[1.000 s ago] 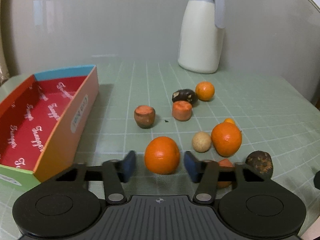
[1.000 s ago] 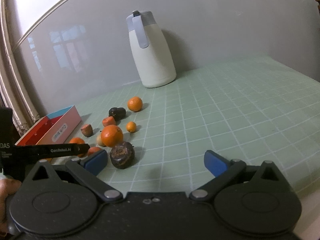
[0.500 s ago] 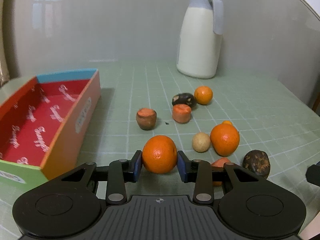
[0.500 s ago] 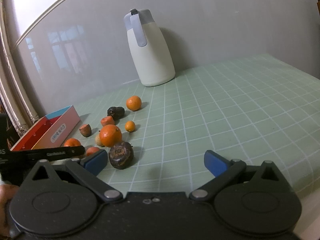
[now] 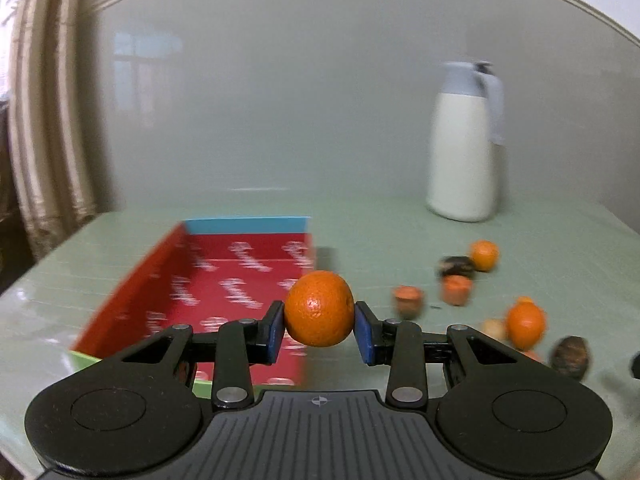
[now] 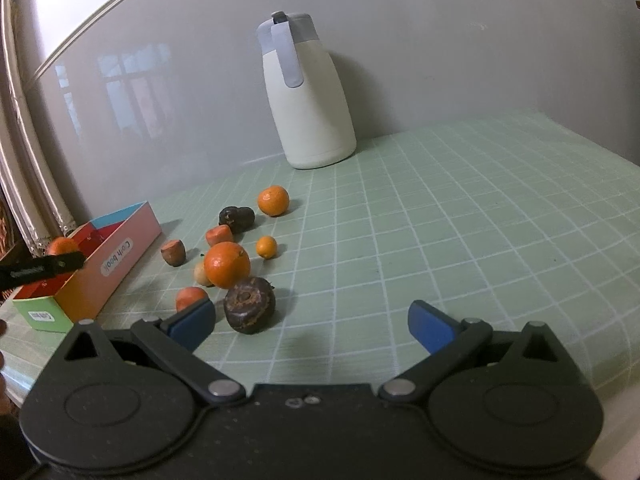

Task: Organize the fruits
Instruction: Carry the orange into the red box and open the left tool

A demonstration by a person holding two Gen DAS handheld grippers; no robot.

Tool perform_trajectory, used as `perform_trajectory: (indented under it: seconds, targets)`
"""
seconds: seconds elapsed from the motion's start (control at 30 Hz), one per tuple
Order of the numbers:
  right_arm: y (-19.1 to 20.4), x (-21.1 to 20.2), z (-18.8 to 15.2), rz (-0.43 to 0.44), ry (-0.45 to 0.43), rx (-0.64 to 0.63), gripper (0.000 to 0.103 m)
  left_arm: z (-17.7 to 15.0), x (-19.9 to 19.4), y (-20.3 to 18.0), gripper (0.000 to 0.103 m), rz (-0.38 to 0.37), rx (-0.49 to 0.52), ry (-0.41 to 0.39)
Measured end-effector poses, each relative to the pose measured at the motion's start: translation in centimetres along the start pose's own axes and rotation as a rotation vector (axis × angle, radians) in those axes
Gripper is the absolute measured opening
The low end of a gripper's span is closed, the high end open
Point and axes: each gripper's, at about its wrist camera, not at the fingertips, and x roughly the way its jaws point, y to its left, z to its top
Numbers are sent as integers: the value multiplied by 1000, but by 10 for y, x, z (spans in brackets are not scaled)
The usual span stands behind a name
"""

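Left tongs (image 5: 319, 330) are clamping an orange (image 5: 319, 308) between both blue pads, holding it off the counter (image 5: 360, 232). In the left wrist view the orange is sitting over the near right edge of the open red-lined box (image 5: 224, 280); the right wrist view is showing the same orange (image 6: 61, 246) above the box (image 6: 116, 256). Whether it is fully inside the box outline is hard to say, as the left view is blurred.

Right tongs (image 6: 312, 322) are standing wide apart, gripping nothing, hovering low over the green gridded counter (image 6: 440, 220). A dark round fruit (image 6: 249, 305) is lying just beside the left pad.

Loose fruit is remaining on the counter right of the box: a large orange (image 6: 227, 264), two smaller oranges (image 6: 273, 200) (image 6: 266, 247), a dark lump (image 6: 237, 219), a pale ball (image 6: 201, 273). A white jug (image 6: 306, 96) is standing upright by the wall.
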Motion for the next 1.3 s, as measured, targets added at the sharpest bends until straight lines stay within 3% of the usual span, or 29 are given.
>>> perform_trajectory:
  seconds: [0.2,0.43,0.73,1.03,1.3]
  targets:
    - [7,4,-1,-1,7,-18,103,1,17,46,37,100,-66,42]
    - [21,12,-2,8,16,-46,103,-8,41,79,37,162,-129,130]
    - [37,18,-3,25,27,-76,103,-6,59,91,37,250,-100,178]
    - [34,17,-3,19,28,-70,103,1,70,99,39,258,-158,224]
    - [32,18,-2,17,27,-64,103,2,61,92,69,252,-177,199]
